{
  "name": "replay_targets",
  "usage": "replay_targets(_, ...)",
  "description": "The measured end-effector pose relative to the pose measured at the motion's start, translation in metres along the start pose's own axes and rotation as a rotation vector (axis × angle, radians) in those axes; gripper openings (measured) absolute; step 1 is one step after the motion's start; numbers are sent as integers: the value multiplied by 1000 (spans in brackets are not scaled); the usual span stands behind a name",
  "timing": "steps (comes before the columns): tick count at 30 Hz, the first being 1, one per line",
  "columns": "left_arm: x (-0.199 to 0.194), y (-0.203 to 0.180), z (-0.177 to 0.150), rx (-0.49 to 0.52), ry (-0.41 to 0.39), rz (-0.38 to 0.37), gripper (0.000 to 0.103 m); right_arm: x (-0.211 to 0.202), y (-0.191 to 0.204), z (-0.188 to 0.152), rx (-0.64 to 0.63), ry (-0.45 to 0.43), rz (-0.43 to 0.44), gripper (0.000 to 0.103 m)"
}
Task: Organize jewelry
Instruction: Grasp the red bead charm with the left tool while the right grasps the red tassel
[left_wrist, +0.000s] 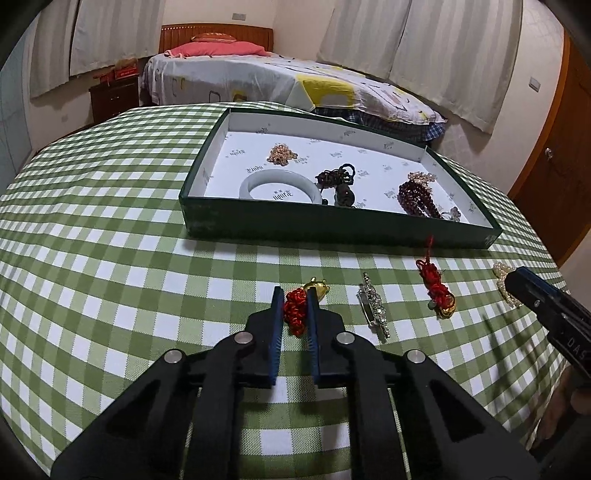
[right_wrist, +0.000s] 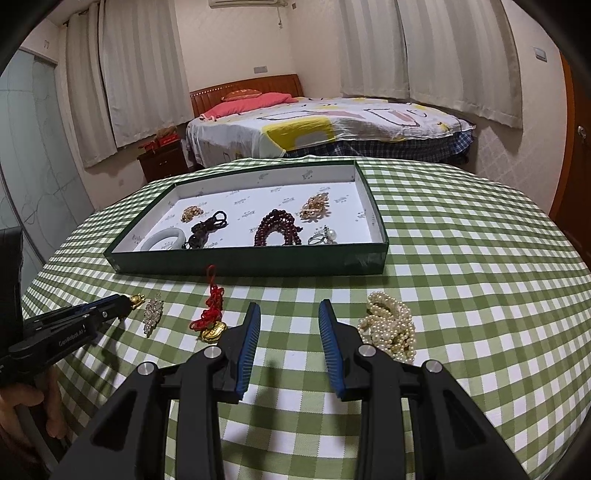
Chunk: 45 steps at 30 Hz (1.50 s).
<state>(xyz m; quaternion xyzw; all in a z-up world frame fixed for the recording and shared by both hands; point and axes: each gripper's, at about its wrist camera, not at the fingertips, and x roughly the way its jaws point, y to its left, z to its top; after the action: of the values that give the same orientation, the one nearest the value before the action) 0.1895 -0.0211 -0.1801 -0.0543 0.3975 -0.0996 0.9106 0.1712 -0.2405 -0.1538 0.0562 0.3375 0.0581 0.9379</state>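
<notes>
Two grippers, left gripper (left_wrist: 295, 301) pinching red charm (left_wrist: 295, 312), right gripper (right_wrist: 290, 314) wide.

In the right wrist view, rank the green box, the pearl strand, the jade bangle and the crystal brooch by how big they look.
1. green box
2. pearl strand, though it lies nearest the camera, which inflates it
3 and 4. jade bangle and crystal brooch look alike; the bangle is farther and partly hidden by the box wall, so I will not rank them.

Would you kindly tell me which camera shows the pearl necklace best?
The right wrist view: the pearl necklace lies whole on the checked cloth, beside the open right claw. In the left wrist view only a sliver shows at the edge, partly hidden behind that claw.
</notes>
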Motion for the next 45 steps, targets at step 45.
replay_targets(45, -40, 37, 12, -40, -114, 94, 10, 54, 66, 14, -111, 152, 110, 11)
